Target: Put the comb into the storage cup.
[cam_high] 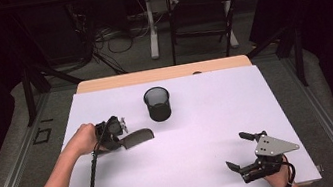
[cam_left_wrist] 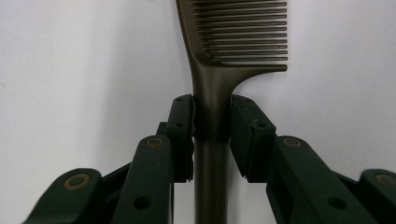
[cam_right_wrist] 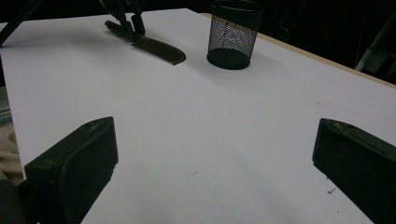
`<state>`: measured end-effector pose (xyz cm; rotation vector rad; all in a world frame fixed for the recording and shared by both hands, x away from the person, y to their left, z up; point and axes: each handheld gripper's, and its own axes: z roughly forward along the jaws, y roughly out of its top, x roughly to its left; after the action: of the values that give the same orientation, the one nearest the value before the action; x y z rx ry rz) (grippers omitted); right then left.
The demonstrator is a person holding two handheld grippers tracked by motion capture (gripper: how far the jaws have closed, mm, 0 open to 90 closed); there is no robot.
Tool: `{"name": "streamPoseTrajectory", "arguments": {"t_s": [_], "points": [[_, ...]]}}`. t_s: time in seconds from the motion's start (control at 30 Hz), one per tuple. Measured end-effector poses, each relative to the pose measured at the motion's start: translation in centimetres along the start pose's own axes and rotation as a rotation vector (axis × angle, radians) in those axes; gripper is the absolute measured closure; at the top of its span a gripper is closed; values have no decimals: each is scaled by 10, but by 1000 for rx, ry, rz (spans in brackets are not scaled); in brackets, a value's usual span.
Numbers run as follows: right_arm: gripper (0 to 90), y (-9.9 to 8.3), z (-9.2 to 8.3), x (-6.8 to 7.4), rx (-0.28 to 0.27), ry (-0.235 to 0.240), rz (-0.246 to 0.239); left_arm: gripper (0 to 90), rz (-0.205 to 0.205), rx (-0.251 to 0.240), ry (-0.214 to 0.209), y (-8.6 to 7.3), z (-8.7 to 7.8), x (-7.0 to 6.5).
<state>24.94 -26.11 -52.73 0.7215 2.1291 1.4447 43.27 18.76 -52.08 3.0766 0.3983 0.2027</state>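
A dark comb (cam_high: 136,138) lies low over the white table at the left, its teeth end pointing right. My left gripper (cam_high: 117,138) is shut on the comb's handle (cam_left_wrist: 212,98); both pads press its sides and the teeth (cam_left_wrist: 243,28) fan out beyond them. From the right gripper view the comb (cam_right_wrist: 159,49) is far off at the upper left. A black mesh cup (cam_high: 157,103) stands upright at the table's middle back, also in the right gripper view (cam_right_wrist: 232,35). My right gripper (cam_high: 240,151) rests near the front right edge, open, with bare table between its jaws (cam_right_wrist: 212,163).
A white sheet (cam_high: 196,134) covers the table, with a wooden strip (cam_high: 161,74) along the far edge. Beyond the table stand a folding chair (cam_high: 202,12) and cables on the floor. A black cable (cam_high: 92,186) trails from the left gripper along the forearm.
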Motion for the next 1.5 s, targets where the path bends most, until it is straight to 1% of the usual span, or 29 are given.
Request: {"name": "streamPoseTrajectory", "arguments": {"t_s": [0.07,0.1,0.13,0.27,0.33,0.37,0.4,0.43,0.47,0.5,0.53,0.57,0.7,0.73,0.77,0.8,0.83,0.87,0.93,1.07,1.13,1.17,1.2,1.23,1.33,1.43,1.5], "points": [[0,0,0,0,3,0,1,697,-1,3,1,1,1,0],[0,0,0,0,1,0,2,696,4,15,2,2,2,0],[0,0,0,0,2,0,1,698,-1,12,2,2,3,0],[0,0,0,0,3,0,1,717,3,15,4,2,2,-1],[0,0,0,0,4,-1,2,719,13,11,15,2,2,-1],[0,0,0,0,5,-1,1,721,8,-8,22,1,1,-2],[0,0,0,0,5,-1,1,722,8,-8,22,1,1,-2],[0,0,0,0,3,-1,0,722,6,-26,26,0,-1,-1],[0,0,0,0,3,-1,1,722,4,-31,14,-1,-2,-1],[0,0,0,-1,3,-3,1,722,-5,-45,14,-2,-4,-2],[0,0,0,0,2,-3,4,723,-12,-64,30,-5,-7,-3],[0,0,0,0,2,-3,4,722,-12,-64,30,-5,-7,-3],[0,0,0,0,2,-3,1,723,-40,-102,27,-10,-14,-4],[0,0,0,0,2,-5,-1,723,-57,-131,27,-12,-17,-4],[0,0,0,0,2,-5,3,723,-57,-131,27,-12,-17,-4],[0,0,0,0,3,-6,4,723,-73,-154,18,-14,-18,-5],[0,0,0,0,4,-6,4,723,-90,-187,17,-16,-20,-6],[0,0,0,0,3,-6,4,723,-90,-187,17,-16,-20,-6],[0,0,0,0,3,-5,6,723,-115,-227,17,-19,-23,-8],[0,0,0,0,3,-7,4,723,-142,-291,8,-22,-26,-11],[0,0,0,0,3,-7,5,723,-146,-301,10,-23,-27,-11],[0,0,0,0,5,-8,5,723,-156,-308,11,-23,-27,-12],[0,0,0,0,4,-8,6,723,-168,-329,9,-25,-28,-13],[0,0,0,0,4,-8,6,723,-168,-329,9,-25,-28,-13],[0,0,0,-1,4,-7,4,723,-200,-382,-9,-28,-29,-14],[0,0,0,-1,5,-7,5,723,-223,-419,-14,-30,-31,-16],[0,0,0,-1,4,-6,7,723,-233,-430,-2,-30,-32,-19]]}}
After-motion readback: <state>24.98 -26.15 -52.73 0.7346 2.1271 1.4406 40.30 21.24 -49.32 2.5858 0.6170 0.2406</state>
